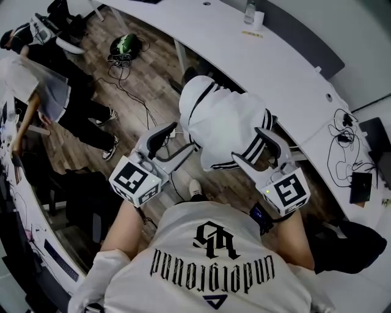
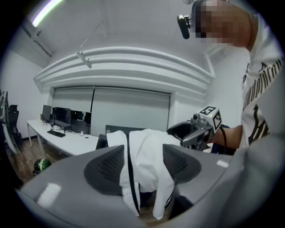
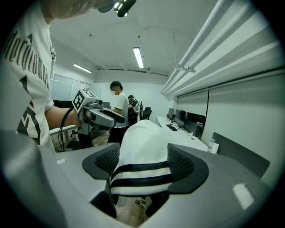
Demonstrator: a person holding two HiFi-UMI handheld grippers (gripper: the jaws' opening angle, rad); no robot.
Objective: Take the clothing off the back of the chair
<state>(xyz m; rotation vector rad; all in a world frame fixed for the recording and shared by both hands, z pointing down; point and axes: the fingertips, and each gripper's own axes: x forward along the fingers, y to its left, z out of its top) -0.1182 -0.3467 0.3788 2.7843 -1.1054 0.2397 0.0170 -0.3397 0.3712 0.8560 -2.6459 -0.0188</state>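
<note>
A white garment (image 1: 226,122) with black stripes hangs over the back of a chair, which it almost wholly hides. My left gripper (image 1: 160,142) is just left of the garment, jaws apart. In the left gripper view the white cloth (image 2: 149,151) hangs in the gap of the left gripper (image 2: 142,164), loose between the pads. My right gripper (image 1: 259,153) stands at the garment's right side by a striped sleeve. In the right gripper view the striped cloth (image 3: 142,147) fills the gap of the right gripper (image 3: 144,162), whose jaws stand wide.
A long curved white desk (image 1: 275,67) runs behind the chair, with a bottle (image 1: 249,11) and cables (image 1: 342,140) on it. A person (image 1: 36,85) stands at the left. A green helmet (image 1: 125,44) and wires lie on the wooden floor.
</note>
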